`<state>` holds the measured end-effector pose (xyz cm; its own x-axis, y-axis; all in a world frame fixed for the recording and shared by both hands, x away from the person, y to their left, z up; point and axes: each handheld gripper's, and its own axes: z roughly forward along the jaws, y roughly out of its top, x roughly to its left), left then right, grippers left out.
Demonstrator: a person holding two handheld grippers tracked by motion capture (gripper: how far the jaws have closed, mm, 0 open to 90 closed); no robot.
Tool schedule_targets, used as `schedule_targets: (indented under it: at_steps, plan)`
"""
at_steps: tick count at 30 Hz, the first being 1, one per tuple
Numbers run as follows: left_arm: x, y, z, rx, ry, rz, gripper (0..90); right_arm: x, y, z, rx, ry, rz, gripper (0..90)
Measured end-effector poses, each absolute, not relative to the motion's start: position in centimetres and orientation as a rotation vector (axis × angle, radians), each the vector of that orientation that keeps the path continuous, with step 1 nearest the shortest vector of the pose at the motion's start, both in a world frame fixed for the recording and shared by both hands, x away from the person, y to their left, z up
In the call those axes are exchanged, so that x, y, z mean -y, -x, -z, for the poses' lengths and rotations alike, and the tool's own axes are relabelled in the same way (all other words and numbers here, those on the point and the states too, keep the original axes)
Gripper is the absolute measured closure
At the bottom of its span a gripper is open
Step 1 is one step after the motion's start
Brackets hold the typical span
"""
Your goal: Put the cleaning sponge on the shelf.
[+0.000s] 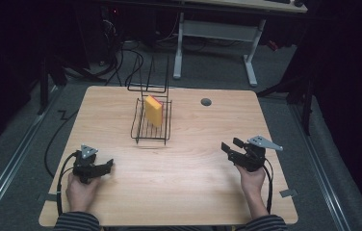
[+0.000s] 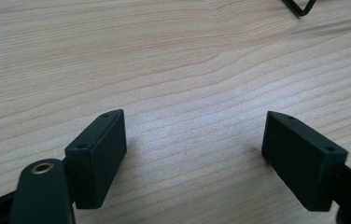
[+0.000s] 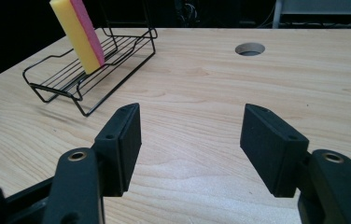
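Observation:
A yellow sponge with a pink face [image 1: 153, 110] [image 3: 78, 33] stands on edge in a black wire rack [image 1: 151, 126] [image 3: 94, 65] at the middle back of the wooden table [image 1: 179, 163]. My left gripper [image 1: 108, 166] [image 2: 194, 149] rests low at the front left, open, with bare wood between its jaws. My right gripper [image 1: 231, 145] [image 3: 190, 140] is at the front right, pointing left toward the rack, open and holding nothing. A hand holds each gripper.
A round cable hole [image 1: 206, 102] [image 3: 249, 48] sits in the table at the back right. A corner of the wire rack [image 2: 299, 7] shows in the left gripper view. Beyond the table stand a white desk frame [image 1: 217, 43] and floor cables.

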<state>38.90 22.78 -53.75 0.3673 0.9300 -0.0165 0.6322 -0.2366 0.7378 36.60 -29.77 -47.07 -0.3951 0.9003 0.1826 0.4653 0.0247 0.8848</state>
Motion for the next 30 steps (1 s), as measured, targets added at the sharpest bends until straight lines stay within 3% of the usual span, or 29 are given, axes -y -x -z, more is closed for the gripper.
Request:
schedule_targets:
  at_steps: [30]
  plan:
    - [-22.8,-38.9,53.7,-1.348,-1.967,-0.574,22.9,29.0,-38.2,49.7,-1.966,-1.438,-1.217,38.0]
